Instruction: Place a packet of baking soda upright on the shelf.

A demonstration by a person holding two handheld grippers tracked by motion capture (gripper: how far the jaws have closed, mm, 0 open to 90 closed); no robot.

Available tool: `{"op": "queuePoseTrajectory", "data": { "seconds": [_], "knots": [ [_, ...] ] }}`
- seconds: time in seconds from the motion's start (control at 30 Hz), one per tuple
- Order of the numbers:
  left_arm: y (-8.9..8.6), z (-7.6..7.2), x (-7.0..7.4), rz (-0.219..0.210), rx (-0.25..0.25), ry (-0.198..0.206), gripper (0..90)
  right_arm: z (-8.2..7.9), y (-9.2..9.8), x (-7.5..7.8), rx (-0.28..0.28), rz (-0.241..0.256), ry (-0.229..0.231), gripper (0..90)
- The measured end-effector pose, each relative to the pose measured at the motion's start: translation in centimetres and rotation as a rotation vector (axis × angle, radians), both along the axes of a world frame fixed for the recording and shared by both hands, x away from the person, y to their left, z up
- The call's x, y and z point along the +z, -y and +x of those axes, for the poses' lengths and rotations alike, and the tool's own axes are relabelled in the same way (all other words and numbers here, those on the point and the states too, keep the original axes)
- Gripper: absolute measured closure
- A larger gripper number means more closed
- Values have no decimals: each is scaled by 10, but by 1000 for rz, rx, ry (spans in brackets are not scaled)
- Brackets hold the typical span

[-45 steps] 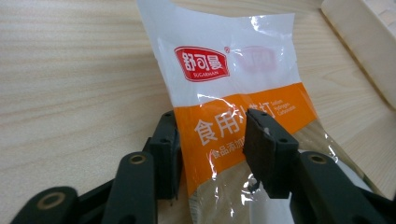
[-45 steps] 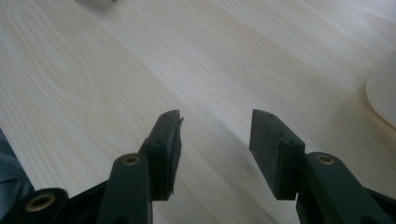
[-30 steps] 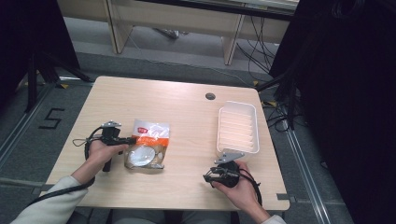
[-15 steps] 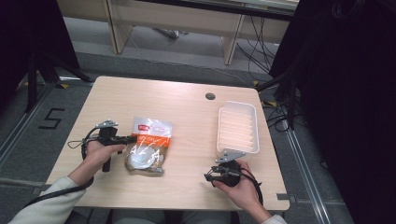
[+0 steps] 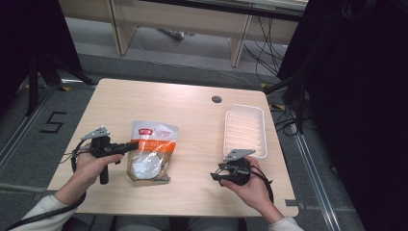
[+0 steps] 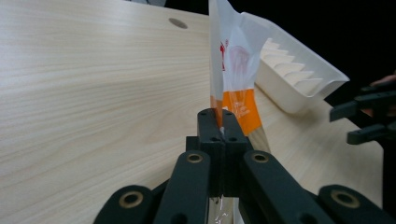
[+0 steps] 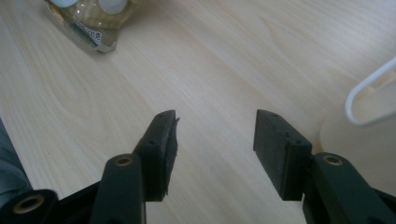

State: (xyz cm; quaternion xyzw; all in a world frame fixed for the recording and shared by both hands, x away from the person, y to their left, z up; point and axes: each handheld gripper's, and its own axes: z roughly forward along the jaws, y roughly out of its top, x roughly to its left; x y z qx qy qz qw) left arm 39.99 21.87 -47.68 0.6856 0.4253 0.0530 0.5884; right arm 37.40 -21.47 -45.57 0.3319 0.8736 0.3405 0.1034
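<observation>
Grippers were both on the table (image 5: 192,103), 1 in each hand. Left gripper (image 5: 133,144) sat at about 8 o'clock on the tabletop in the high view, its jaws pointing toward 3 o'clock and pressed together on the near left edge of the snack bag (image 5: 151,149). In the left gripper view the 2 black jaws met with no gap, and the bag's film stood pinched between them, rising upright from the jaw tips with its white and orange print facing right.

Snack bag lay left of the table centre, at roughly 7 o'clock from the round cable hole (image 5: 216,99). Its white top end pointed to 12 o'clock, the orange band crossed its middle, and the clear lower part showing pale round contents pointed to 6 o'clock. The clear end also appeared at 11 o'clock in the right gripper view (image 7: 88,18).

Right gripper (image 5: 215,176) rested at about 5 o'clock on the tabletop, held in the person's right hand (image 5: 250,185), jaws pointing toward 9 o'clock. In the right gripper view its jaws stood wide apart over bare wood, gripping nothing.

White tray (image 5: 244,130) lay at 3 o'clock on the table, long side running 12 to 6 o'clock, ribbed floor up, just beyond the right gripper and well apart from the bag. Its rim showed at 3 o'clock in the right gripper view (image 7: 369,93).
</observation>
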Motion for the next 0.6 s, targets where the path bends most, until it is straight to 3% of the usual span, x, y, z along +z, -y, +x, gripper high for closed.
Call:
{"op": "queuePoseTrajectory", "data": {
  "seconds": [0.1,0.13,0.17,0.2,0.27,0.4,0.6],
  "knots": [
    [0,-5,2,-6,-9,10,898,6,-4,9,36,-29,4,484],
    [0,-9,4,-16,-18,26,898,13,-9,19,76,-56,-8,471],
    [0,-9,4,-16,-18,26,897,16,-13,24,78,-56,-14,467],
    [0,-11,5,-11,-27,39,898,22,-15,28,100,-63,9,461],
    [2,-14,7,-26,-36,48,898,26,-18,34,113,-71,9,449],
    [4,-21,11,-39,-65,74,898,49,-30,61,209,-104,53,413],
    [7,-30,16,-46,-92,95,897,66,-58,86,308,-131,75,389]
  ]
}}
